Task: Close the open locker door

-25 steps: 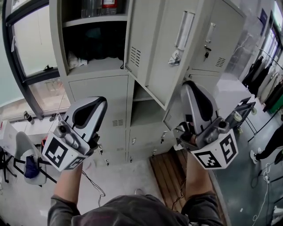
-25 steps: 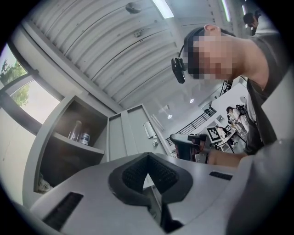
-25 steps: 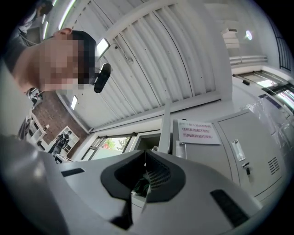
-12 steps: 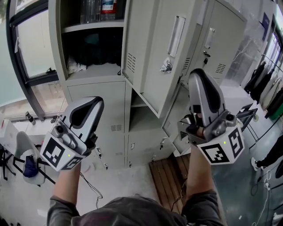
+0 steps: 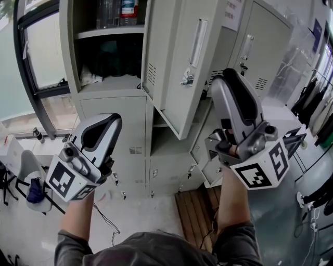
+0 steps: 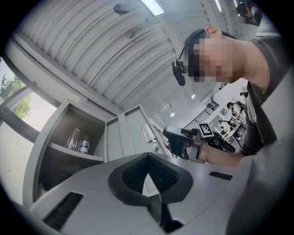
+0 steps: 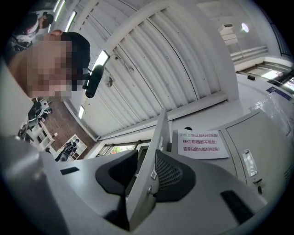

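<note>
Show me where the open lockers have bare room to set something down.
Behind the open locker door, the middle compartment looks bare, as far as visible. The left compartment is crowded: bottles on its upper shelf, dark bundle and white cloth below.

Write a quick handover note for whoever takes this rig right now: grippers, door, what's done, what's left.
Left hand-held gripper: shut, empty, held out below the open compartment.
Right hand-held gripper: jaws have just been opening; the locker door has its edge between them, not clamped.
Door: swung well out from the lockers.
Done: right hand-held gripper is at the door's edge.
Left: probably push the door fully shut.
</note>
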The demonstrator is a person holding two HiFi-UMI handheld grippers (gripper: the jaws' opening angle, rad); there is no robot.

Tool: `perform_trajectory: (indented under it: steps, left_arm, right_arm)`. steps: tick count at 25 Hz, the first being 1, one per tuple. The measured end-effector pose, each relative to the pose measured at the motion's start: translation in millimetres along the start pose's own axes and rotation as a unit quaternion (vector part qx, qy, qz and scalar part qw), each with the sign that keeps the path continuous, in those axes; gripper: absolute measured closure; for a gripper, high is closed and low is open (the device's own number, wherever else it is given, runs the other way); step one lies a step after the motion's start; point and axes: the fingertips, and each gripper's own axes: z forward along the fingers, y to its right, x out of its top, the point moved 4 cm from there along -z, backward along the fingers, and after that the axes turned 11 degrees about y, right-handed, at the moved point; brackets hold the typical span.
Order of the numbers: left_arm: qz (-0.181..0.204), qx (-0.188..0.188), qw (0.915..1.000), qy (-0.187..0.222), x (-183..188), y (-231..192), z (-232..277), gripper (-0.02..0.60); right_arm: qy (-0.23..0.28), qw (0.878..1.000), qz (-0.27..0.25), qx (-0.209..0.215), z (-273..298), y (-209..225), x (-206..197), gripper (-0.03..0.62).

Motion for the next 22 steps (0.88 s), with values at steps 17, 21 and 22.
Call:
perform_trajectory:
  steps: [17,21,22]
  left_arm:
    - [0.045,0.057,0.9971,-0.020,3,19,0,0.572]
    - [0.054,0.068,0.9958,-0.027,3,20,-3,0.572]
    - [0.056,0.070,0.9956,-0.029,2,20,-3,0.572]
  right_arm:
    - [-0.004,0.997,0.043,0.063,20,17,-22,0.476]
    - [0.002,0.996,0.046,0.072,21,16,-23,0.477]
    - [0.004,0.996,0.047,0.073,21,16,-23,0.477]
